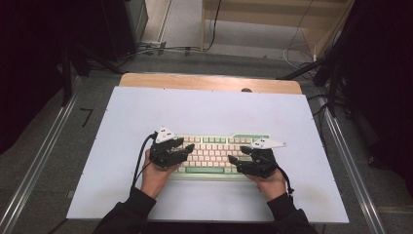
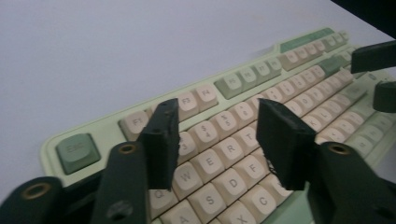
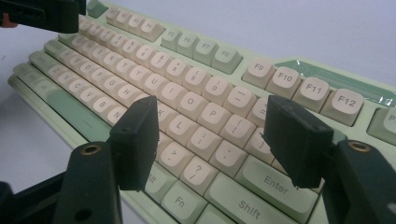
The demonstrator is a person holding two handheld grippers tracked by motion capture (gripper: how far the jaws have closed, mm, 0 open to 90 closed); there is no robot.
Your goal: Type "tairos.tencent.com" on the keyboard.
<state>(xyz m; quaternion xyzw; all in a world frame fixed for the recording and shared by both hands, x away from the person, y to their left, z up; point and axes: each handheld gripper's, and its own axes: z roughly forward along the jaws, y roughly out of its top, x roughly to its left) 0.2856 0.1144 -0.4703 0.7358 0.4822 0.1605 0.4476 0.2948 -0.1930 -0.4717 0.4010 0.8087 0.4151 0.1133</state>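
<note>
Left gripper (image 2: 217, 140): its jaws are held wide apart, and nothing is gripped. It is held over the left end of the keyboard (image 1: 214, 153). Between the jaws, the keys R, T and 5 can be seen.
Right gripper (image 3: 210, 140): its jaws are also spread wide, with nothing between them but keys. It is held over the right end of the keyboard, near P, Enter and Shift.
Touching: it cannot be told whether the jaw tips are pressed on the keys or held just above them.
Hands: the left hand (image 1: 155, 178) and right hand (image 1: 272, 184) are wrapped around the grippers. Dark sleeves (image 1: 127, 214) come in from the bottom.
Keyboard: it is pale green with cream keys. It is laid flat in the middle of the sheet, close to the person.
Sheet (image 1: 209, 107): white, spread over most of the table (image 1: 209, 81).
Table: a strip of wood is seen at the far edge.
Floor (image 1: 44, 131): grey, with cables (image 1: 160, 48) lying far behind the table.
</note>
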